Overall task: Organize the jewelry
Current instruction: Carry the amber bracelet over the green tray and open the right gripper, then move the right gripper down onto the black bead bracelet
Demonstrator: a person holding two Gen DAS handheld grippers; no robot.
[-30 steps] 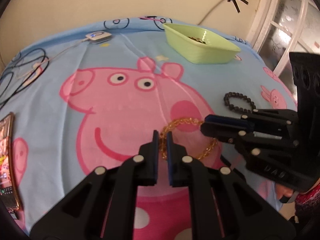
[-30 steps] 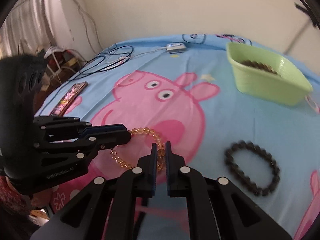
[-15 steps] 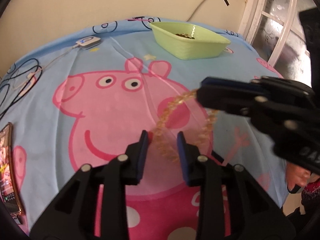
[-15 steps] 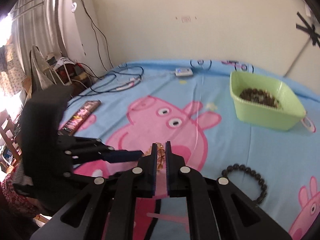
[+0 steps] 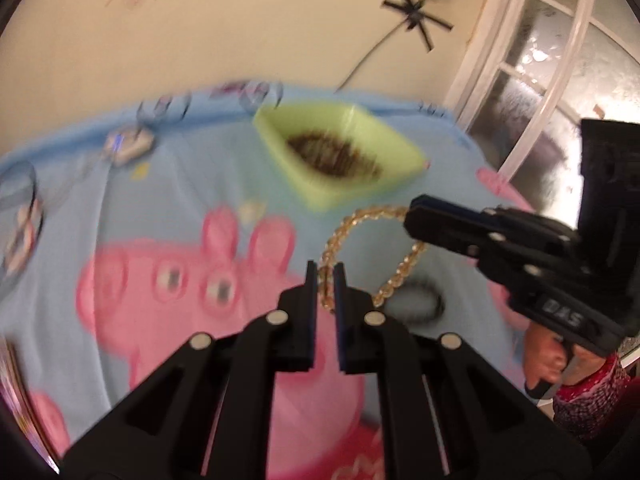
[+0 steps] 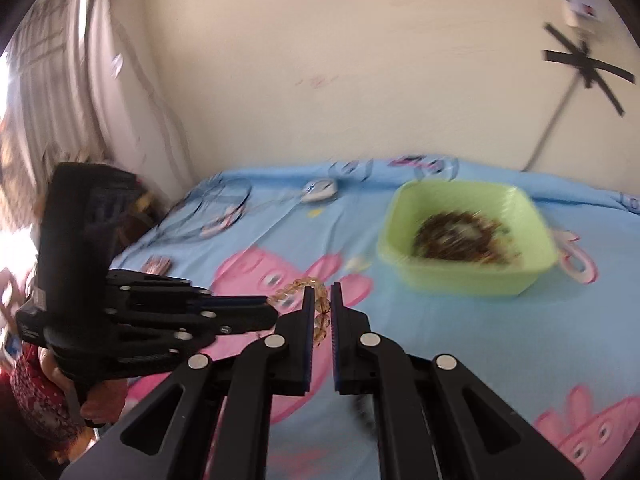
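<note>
An amber bead bracelet (image 5: 352, 224) hangs in the air between both grippers above the Peppa Pig blanket. My left gripper (image 5: 326, 276) is shut on its near side. My right gripper (image 6: 320, 296) is shut on its other side (image 6: 320, 312); the right gripper also shows in the left wrist view (image 5: 416, 216). A green tray (image 5: 332, 160) with dark beads in it sits at the back; it also shows in the right wrist view (image 6: 468, 240). A black bead bracelet (image 5: 420, 304) lies on the blanket below, blurred.
A white charger (image 6: 320, 192) and dark cables (image 6: 208, 216) lie at the far left of the blanket. A phone (image 6: 158, 266) lies near the left edge. A window (image 5: 540, 80) stands at the right. The wall is close behind the tray.
Both grippers have lifted the amber bracelet off the blanket and carried it toward the green tray. The left gripper, open half a second ago, has closed on the beads again.
</note>
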